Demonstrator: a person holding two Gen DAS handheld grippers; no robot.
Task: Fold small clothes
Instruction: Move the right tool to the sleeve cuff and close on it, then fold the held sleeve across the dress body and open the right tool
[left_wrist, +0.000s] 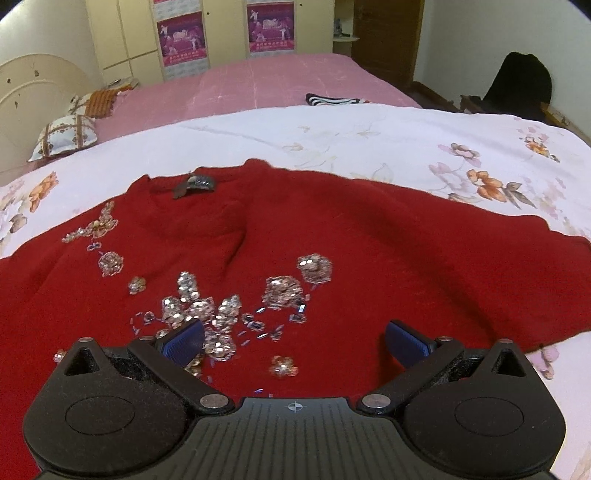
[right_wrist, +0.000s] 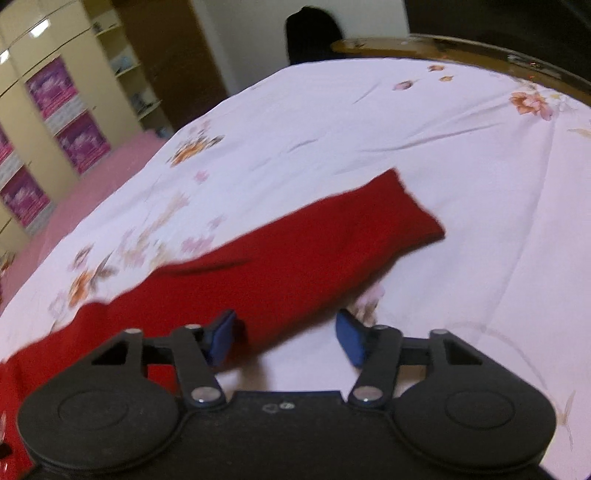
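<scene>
A dark red sweater (left_wrist: 332, 236) with silver sequin flowers (left_wrist: 207, 306) lies spread flat on a white floral quilt (left_wrist: 369, 136), its neck label toward the far side. My left gripper (left_wrist: 293, 338) hovers over the sweater's front, open, nothing between its blue pads. In the right wrist view one red sleeve (right_wrist: 314, 243) stretches out across the quilt (right_wrist: 406, 129), cuff at the upper right. My right gripper (right_wrist: 286, 334) stands partly open just above the sleeve's near edge. The red cloth lies between its blue pads, which are not pressing on it.
Beyond the quilt a pink bedspread (left_wrist: 258, 81) holds patterned pillows (left_wrist: 66, 134) and a striped garment (left_wrist: 332, 99). A cream wardrobe (left_wrist: 122, 33) with purple posters stands behind. A dark chair (left_wrist: 517, 85) is at the far right. A wooden footboard (right_wrist: 461, 51) edges the bed.
</scene>
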